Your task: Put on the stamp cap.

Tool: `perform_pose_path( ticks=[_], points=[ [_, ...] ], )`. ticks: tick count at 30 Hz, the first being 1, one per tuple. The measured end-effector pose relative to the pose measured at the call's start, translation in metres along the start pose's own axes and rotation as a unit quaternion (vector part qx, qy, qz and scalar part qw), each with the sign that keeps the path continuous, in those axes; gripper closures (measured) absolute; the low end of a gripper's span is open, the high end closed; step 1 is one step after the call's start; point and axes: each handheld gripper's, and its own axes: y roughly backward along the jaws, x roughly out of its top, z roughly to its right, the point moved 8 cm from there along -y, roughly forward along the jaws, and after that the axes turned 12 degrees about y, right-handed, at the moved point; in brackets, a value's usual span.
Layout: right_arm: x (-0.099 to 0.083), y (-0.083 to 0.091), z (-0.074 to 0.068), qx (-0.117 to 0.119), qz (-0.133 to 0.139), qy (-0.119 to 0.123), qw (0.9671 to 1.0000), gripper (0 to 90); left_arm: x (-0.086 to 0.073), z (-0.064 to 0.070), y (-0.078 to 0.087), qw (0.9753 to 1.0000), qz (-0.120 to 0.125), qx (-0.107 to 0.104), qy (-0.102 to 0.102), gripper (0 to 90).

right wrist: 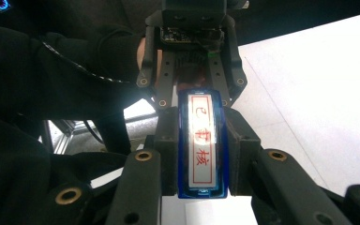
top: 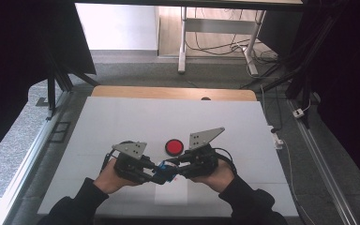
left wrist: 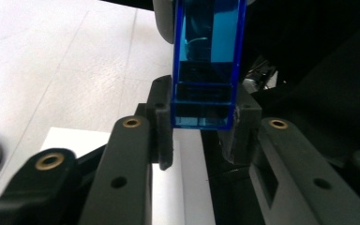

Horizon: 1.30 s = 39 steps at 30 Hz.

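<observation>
Both hand-held grippers (top: 165,171) clamp a blue stamp (right wrist: 201,145) labelled 已审核 in red.

A: Stamp (left wrist: 208,65) body colour?
B: Translucent blue; its face (right wrist: 201,140) is white with a red border and red characters.
A: Tongs?
B: Left tongs (left wrist: 201,129) and right tongs (right wrist: 201,152): black, brass-coloured rivets.
A: Counter (top: 122,122)?
B: White, carrying a red disc (top: 173,147) with black rim.
</observation>
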Motion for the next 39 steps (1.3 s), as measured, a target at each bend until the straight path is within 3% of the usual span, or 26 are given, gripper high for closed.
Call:
perform_pose_path(
  ticks=[13, 25, 37, 39],
  points=[
    [-0.004, 0.001, 0.005, -0.024, -0.011, 0.002, 0.9996, 71.1, -0.004, -0.006, 0.001, 0.9980, -0.012, 0.057, 0.027, 50.0],
    [-0.005, 0.002, 0.006, -0.041, -0.022, 0.014, 0.9988, 71.0, -0.011, -0.008, 0.009, 0.9921, -0.010, 0.116, 0.047, 37.6],
    [-0.007, 0.002, 0.007, -0.058, -0.034, 0.021, 0.9975, 71.0, -0.021, -0.005, 0.023, 0.9805, -0.001, 0.181, 0.078, 22.7],
    [-0.008, 0.002, 0.007, -0.060, -0.035, 0.022, 0.9974, 71.0, -0.025, -0.005, 0.026, 0.9768, 0.000, 0.196, 0.087, 18.8]
  ],
)
